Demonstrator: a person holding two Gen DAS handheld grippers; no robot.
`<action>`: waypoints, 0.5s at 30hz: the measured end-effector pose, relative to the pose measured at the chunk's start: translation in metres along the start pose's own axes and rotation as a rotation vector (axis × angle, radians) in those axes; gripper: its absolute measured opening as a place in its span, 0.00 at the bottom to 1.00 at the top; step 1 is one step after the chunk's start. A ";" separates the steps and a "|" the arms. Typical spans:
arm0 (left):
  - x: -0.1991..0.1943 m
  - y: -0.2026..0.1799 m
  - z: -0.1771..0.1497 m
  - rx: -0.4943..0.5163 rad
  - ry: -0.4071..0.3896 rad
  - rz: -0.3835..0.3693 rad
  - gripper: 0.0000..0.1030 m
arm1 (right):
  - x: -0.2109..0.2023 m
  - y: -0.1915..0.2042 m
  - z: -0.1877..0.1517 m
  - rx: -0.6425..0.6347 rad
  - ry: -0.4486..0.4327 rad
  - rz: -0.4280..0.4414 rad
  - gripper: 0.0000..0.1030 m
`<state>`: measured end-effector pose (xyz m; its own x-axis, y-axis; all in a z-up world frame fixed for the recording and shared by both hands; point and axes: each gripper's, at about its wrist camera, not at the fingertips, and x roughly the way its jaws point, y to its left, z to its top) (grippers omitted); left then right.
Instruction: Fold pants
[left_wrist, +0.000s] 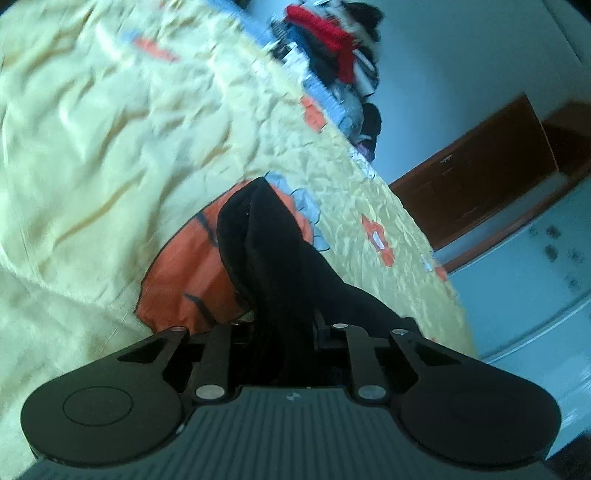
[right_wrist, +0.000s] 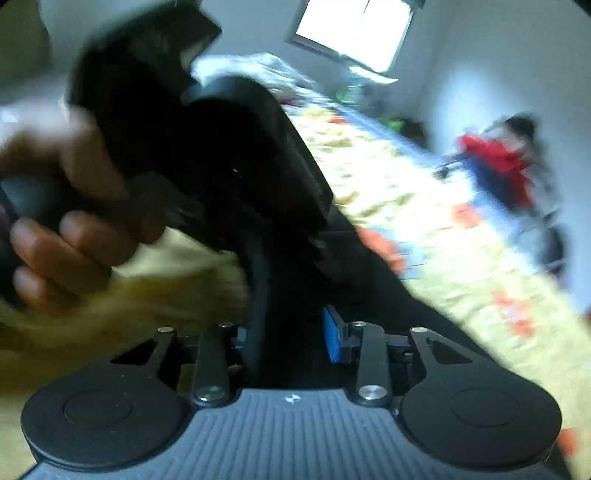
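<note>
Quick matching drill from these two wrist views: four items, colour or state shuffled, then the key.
1. pants
2. bedspread
3. clothes pile
4. cabinet

A. brown wood, against the wall
B. black, bunched between the left gripper's fingers
C. pale yellow with orange patches
D. red and dark garments heaped past the bed's far edge

Pairs: 1-B, 2-C, 3-D, 4-A

Black pants (left_wrist: 273, 258) hide the left gripper's (left_wrist: 282, 325) jaws.

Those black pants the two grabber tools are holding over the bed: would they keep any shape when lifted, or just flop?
The black pants would likely flop: between the left gripper's fingers they bunch into soft drooping folds. They seem light, since a narrow pinch carries them. In the blurred right wrist view, cloth fills the right gripper too, so it probably sags between both.
</note>
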<state>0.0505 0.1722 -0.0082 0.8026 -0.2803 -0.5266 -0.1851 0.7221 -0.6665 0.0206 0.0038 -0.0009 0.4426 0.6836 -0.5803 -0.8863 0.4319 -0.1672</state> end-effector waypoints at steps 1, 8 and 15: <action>-0.004 -0.007 -0.002 0.043 -0.023 0.011 0.20 | -0.018 -0.010 0.001 0.031 -0.042 0.065 0.35; -0.027 -0.072 -0.018 0.308 -0.143 0.030 0.20 | -0.078 -0.094 -0.025 0.449 -0.184 -0.053 0.35; -0.027 -0.139 -0.047 0.470 -0.150 -0.046 0.20 | -0.076 -0.101 -0.050 0.624 -0.216 -0.034 0.38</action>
<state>0.0277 0.0501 0.0740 0.8831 -0.2498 -0.3972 0.1010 0.9279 -0.3590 0.0695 -0.1209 0.0206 0.5436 0.7383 -0.3993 -0.6548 0.6706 0.3486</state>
